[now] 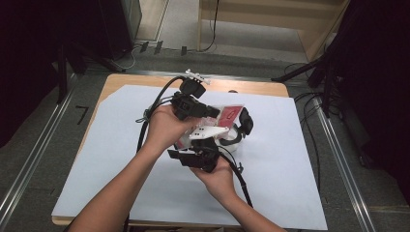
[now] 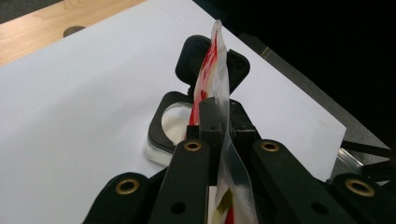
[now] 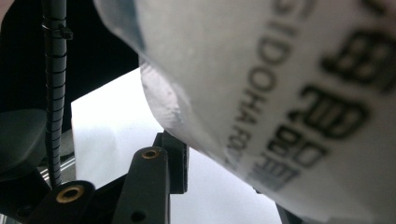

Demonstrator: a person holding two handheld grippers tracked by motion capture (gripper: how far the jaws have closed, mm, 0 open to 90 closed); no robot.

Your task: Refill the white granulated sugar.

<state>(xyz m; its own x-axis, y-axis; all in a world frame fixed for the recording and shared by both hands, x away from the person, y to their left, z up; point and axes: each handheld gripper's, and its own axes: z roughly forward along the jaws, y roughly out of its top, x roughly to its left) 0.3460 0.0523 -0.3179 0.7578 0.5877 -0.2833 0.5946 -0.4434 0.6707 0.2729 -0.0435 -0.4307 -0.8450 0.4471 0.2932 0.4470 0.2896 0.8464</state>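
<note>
The packet (image 1: 230, 114), a thin plastic sachet printed red and white, was held up over the middle of the table between the two grippers. In the left gripper view its edge (image 2: 215, 79) ran straight away from the camera, glossy and slightly wavy, with a clear strip at the bottom. The left gripper (image 2: 215, 109) was clamped tight on that edge. In the right gripper view the packet (image 3: 289, 93) sat so close that it blurred into a pale curved surface with dark lettering, cut off at the top and right. The right gripper (image 1: 200, 157) had one jaw visible beside the packet; the other was hidden behind it, so I could not tell whether it gripped. Under the packet stood a white container (image 2: 173, 128) with a black flip lid (image 2: 194, 53), partly hidden by the jaws. It rested on a smooth white sheet (image 1: 290, 159) over a wooden table (image 1: 112, 83).
</note>
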